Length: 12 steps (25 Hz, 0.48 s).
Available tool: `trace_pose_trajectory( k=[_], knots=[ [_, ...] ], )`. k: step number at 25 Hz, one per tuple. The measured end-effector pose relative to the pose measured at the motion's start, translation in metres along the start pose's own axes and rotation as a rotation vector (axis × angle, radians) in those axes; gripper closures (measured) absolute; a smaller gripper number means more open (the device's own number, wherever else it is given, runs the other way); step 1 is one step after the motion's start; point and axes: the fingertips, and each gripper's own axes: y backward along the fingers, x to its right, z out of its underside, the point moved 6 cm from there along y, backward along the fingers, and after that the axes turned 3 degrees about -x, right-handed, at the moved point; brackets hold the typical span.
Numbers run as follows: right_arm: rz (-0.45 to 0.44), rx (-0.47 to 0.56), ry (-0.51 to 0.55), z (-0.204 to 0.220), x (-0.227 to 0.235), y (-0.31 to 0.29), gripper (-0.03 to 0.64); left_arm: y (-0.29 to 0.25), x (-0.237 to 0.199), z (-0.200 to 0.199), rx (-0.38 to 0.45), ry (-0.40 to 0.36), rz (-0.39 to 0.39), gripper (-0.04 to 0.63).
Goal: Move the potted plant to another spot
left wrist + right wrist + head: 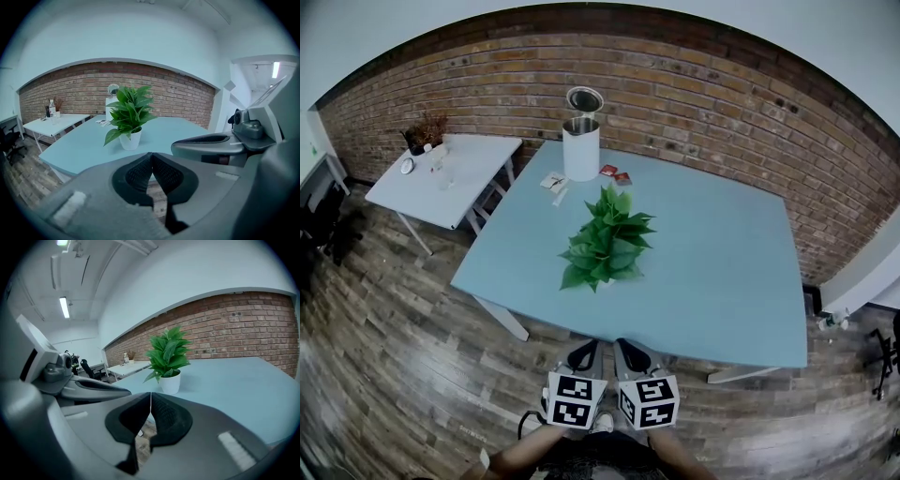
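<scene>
Left tool (586,347) and right tool (626,347) closed, empty, side by side, potted plant (605,242) upright on blue table (722,272)

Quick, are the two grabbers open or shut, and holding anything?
Left gripper: jaws shut, holding nothing.
Right gripper: jaws shut, holding nothing.

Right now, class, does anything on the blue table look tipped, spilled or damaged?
Nothing stands out. The green leafy plant in its white pot stands upright on the blue table, as does the tall white canister behind it.
</scene>
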Motion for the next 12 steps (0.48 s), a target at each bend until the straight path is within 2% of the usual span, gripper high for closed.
trace_pose_trajectory(
  k=[12],
  knots=[
    [-0.039, -0.010, 0.043, -0.015, 0.016, -0.032, 0.574, -0.016, -0.016, -0.012, -0.010, 0.032, -0.060, 0.596]
  ],
)
